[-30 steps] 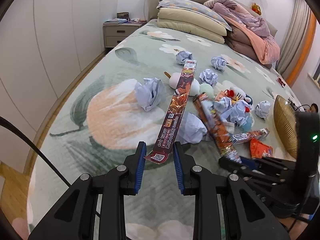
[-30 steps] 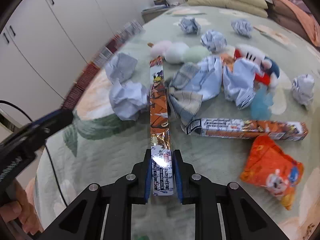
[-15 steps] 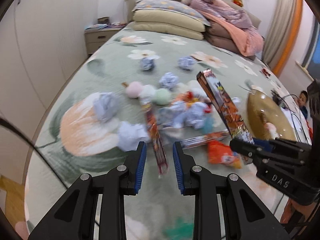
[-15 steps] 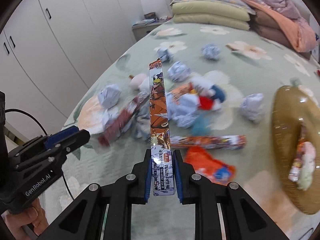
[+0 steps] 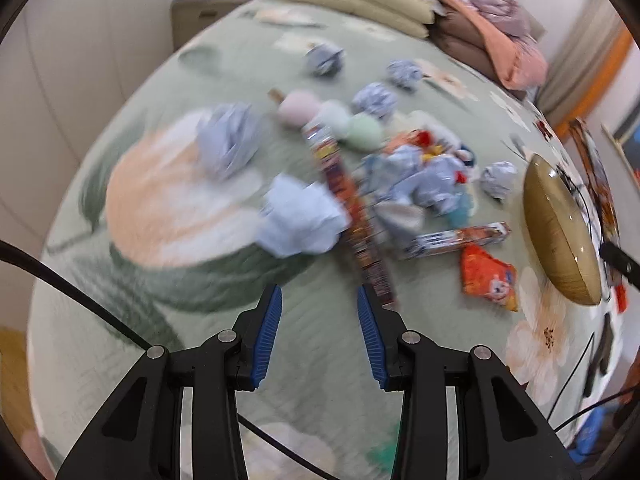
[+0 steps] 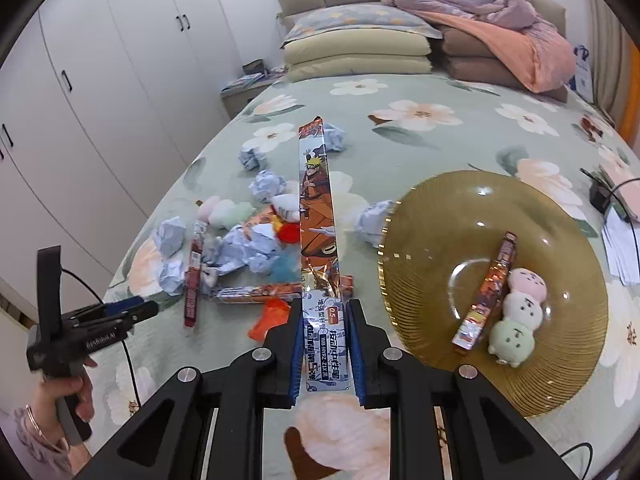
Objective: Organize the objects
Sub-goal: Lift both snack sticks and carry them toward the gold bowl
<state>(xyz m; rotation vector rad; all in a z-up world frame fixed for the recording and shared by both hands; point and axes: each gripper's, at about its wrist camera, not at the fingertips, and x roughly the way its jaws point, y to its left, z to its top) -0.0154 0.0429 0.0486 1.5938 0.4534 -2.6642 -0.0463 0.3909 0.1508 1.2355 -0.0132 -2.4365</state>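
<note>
My left gripper (image 5: 319,304) hangs over the bedspread with its jaws opening and nothing between them. A long dark-red pen pack (image 5: 352,216) lies flat on the bed, its near end just past the right fingertip (image 5: 366,304). My right gripper (image 6: 322,320) is shut on the lower end of a long orange pen pack (image 6: 318,216), held up in the air left of the gold plate (image 6: 440,208). The plate holds another pen pack (image 6: 488,292) and a three-ball plush skewer (image 6: 516,312). The left gripper (image 6: 142,309) shows low at the left of the right wrist view.
Several crumpled paper balls (image 5: 228,144), a plush skewer (image 5: 332,116), a boxed pack (image 5: 456,238), an orange snack bag (image 5: 488,280) and a plush toy (image 6: 286,216) litter the bed's middle. Pillows (image 6: 356,52) and a blanket (image 6: 500,20) lie at the head. Cables (image 6: 608,184) trail at the right edge.
The left gripper let go of the dark-red pack, which now lies on the bed, and its jaws have widened. The right gripper lifted the orange pack and carried it right, beside the plate.
</note>
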